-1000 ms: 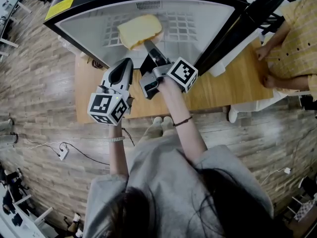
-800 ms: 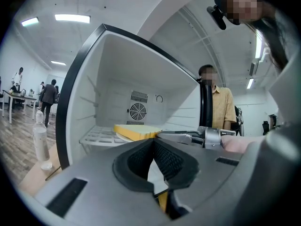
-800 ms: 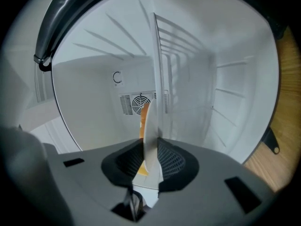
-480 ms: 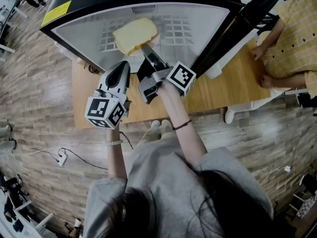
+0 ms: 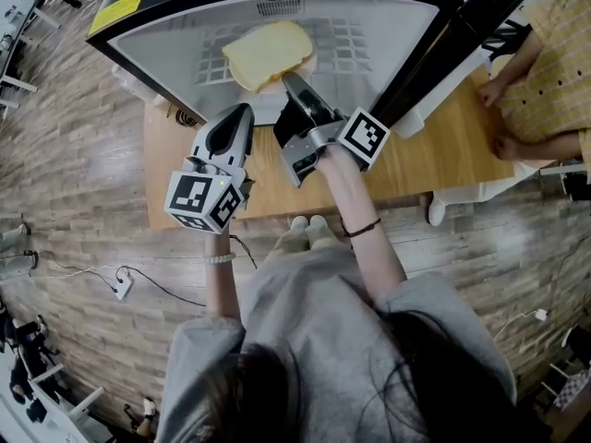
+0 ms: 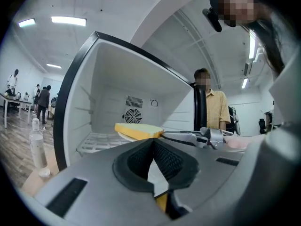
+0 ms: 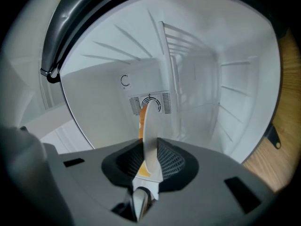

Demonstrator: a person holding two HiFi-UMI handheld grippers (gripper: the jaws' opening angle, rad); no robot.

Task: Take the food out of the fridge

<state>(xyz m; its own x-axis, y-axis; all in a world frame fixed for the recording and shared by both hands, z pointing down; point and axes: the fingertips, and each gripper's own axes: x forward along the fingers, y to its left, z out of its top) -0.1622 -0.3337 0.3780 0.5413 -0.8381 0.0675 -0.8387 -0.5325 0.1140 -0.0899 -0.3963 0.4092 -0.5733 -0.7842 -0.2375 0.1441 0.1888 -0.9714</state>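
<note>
A yellow slice of food (image 5: 268,53) lies on a white plate (image 5: 277,85) on the wire shelf inside the open fridge (image 5: 379,35). My right gripper (image 5: 294,85) reaches in and is shut on the plate's near rim; its jaws have just been closing with the plate between them. In the right gripper view the plate (image 7: 150,135) stands edge-on between the pads, with the food (image 7: 140,121) on its left side. My left gripper (image 5: 242,111) hangs shut and empty in front of the fridge, left of the right one. The left gripper view shows the food (image 6: 138,130) and the right gripper (image 6: 165,134).
The fridge stands on a wooden table (image 5: 443,155) with its door (image 5: 489,7) swung open to the right. A person in a yellow shirt (image 5: 545,72) leans on the table's right end. A clear bottle (image 6: 37,147) stands left of the fridge.
The right gripper's marker cube has shifted slightly to the right. The food and plate stay in the same spot on the shelf, and the left gripper has kept still.
</note>
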